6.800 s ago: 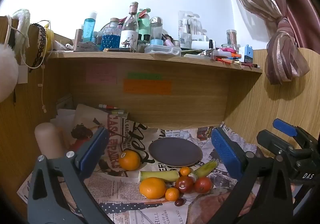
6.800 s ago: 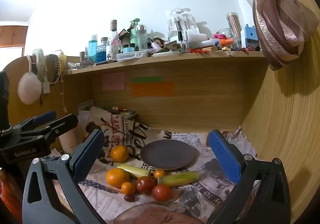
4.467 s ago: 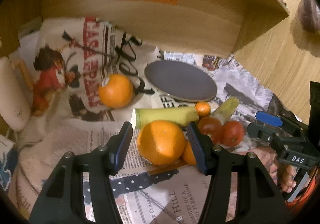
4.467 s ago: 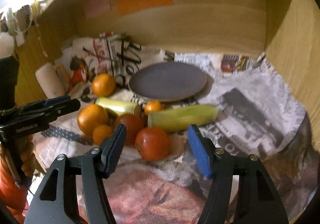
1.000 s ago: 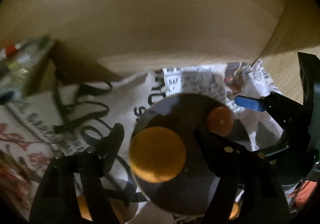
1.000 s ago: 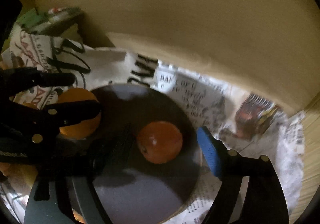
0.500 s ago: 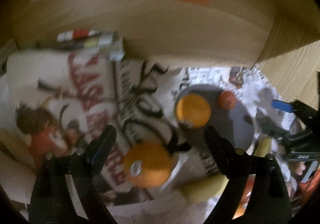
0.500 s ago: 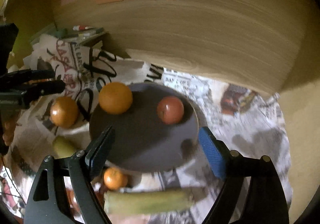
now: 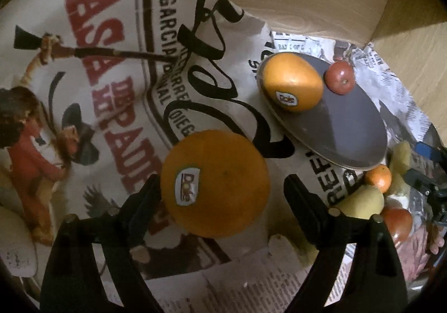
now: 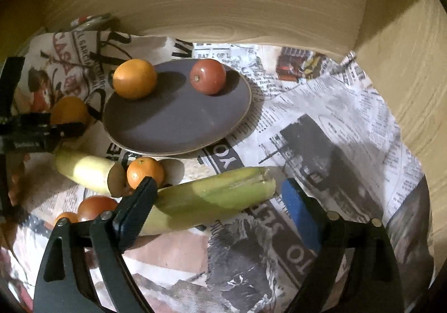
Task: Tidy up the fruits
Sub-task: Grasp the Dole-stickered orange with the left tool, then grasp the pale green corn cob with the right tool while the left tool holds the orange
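Note:
A dark grey plate (image 10: 178, 123) carries an orange (image 10: 134, 78) and a red tomato (image 10: 208, 75). A second, larger orange (image 9: 215, 184) with a sticker lies on the newspaper left of the plate. My left gripper (image 9: 220, 183) straddles it with its jaws closing, and a gap shows at the right finger (image 9: 301, 201). My right gripper (image 10: 218, 201) hovers over a long pale green piece (image 10: 212, 195). Its jaws are opening, and the blue pad (image 10: 296, 207) stands clear of the piece's end.
In front of the plate lie a cut yellow-green piece (image 10: 83, 167), a small mandarin (image 10: 145, 173), another tomato (image 10: 96, 208) and a small orange fruit (image 10: 65, 216). Newspaper (image 10: 321, 117) covers the desk. Wooden walls (image 10: 251, 6) close in behind and on the right.
Both grippers have left the plate, where the orange and tomato now rest. The left one has dropped over the loose orange. The right one has pulled back to the long green piece.

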Available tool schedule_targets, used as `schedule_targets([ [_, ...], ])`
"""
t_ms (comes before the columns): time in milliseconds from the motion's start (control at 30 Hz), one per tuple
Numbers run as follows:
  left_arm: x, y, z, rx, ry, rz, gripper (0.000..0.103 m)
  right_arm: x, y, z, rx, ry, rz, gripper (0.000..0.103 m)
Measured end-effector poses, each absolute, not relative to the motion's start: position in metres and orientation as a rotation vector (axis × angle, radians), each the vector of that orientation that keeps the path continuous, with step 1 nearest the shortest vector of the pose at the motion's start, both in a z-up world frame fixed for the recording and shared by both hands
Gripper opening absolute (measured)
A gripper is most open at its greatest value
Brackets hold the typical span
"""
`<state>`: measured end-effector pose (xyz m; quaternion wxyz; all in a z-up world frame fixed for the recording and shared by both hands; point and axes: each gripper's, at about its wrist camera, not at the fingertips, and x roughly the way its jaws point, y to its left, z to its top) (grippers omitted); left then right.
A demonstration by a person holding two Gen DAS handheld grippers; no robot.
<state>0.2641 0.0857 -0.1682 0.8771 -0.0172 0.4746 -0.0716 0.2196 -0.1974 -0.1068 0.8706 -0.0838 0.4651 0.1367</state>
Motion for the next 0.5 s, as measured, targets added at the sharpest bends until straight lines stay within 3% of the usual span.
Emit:
schedule_targets([
  [167, 0.271, 0.088, -0.168, -0.052, 0.988, -0.135, 0.069, 0.227, -0.199, -0.118, -0.113, 1.023, 0.268, 0.097],
  [500, 0.239, 0.089, -0.158, -0.063, 0.977, -0.192, 0.068, 0.23, -0.209, -0.127, -0.089, 1.1, 0.247, 0.095],
])
